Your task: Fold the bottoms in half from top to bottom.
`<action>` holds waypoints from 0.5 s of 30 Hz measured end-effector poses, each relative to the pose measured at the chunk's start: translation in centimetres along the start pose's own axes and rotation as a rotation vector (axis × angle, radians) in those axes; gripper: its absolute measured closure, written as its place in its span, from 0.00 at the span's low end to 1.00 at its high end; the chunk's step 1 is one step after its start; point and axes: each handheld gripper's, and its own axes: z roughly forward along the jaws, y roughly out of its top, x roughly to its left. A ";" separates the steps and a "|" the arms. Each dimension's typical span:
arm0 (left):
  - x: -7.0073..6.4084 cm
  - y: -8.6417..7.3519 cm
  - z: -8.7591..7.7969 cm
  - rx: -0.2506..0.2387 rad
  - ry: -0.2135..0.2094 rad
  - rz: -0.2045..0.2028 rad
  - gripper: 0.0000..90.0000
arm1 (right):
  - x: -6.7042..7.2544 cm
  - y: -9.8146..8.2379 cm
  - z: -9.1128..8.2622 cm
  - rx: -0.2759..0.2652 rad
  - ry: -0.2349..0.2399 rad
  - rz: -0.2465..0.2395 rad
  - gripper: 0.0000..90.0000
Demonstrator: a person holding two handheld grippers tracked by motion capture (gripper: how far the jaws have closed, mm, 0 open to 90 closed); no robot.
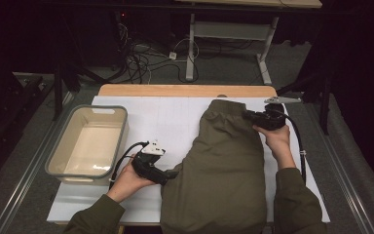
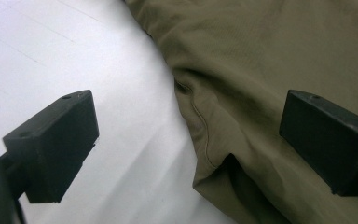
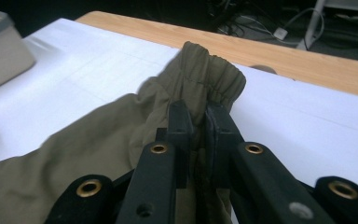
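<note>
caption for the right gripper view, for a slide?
Right tongs shut on the gathered elastic waistband of olive trousers, above a white-covered table.

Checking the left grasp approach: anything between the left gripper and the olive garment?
Nothing visible. The left gripper is open with the olive garment edge already lying between its fingers; bare white table cover beside it. The right gripper is shut on the elastic hem.

Beige bin (image 1: pixel 88 144) on white table (image 1: pixel 165 122)
</note>
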 end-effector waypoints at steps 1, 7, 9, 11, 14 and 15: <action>0.0 0.0 0.0 0.000 0.000 0.000 0.05 | 0.2 0.0 -0.3 -0.007 0.008 -0.007 0.92; -0.1 0.1 0.1 -0.003 0.001 0.000 0.05 | 2.0 0.1 -1.9 -0.036 0.051 -0.066 0.92; -0.2 0.2 0.2 0.000 0.003 0.004 0.05 | 2.7 -0.1 -2.4 -0.044 0.063 -0.081 0.92; -0.3 0.3 0.2 0.000 0.001 0.005 0.05 | 3.3 -0.3 -2.9 -0.060 0.079 -0.096 0.92; -0.4 0.4 0.3 0.001 0.002 0.005 0.05 | 4.2 -0.6 -3.6 -0.070 0.106 -0.115 0.92; -0.4 0.5 0.3 0.002 0.003 0.004 0.05 | 4.5 -0.7 -3.8 -0.070 0.113 -0.123 0.92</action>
